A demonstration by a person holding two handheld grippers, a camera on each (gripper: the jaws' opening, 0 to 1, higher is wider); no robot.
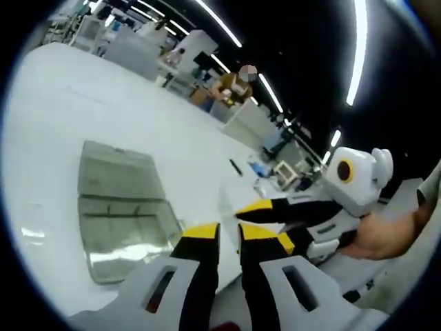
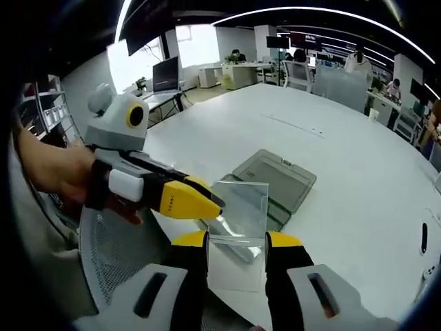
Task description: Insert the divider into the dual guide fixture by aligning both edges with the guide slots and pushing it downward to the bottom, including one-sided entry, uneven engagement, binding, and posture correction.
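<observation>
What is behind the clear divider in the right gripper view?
Through the clear divider the grey plastic case shows on the white table. The left gripper covers the divider's left edge, so the contact there is hidden.

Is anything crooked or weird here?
Yes. The clear divider is in the air, tilted, between the right gripper's jaws, while the left gripper touches its edge. It is not in the grey fixture, which lies open on the white table.
</observation>
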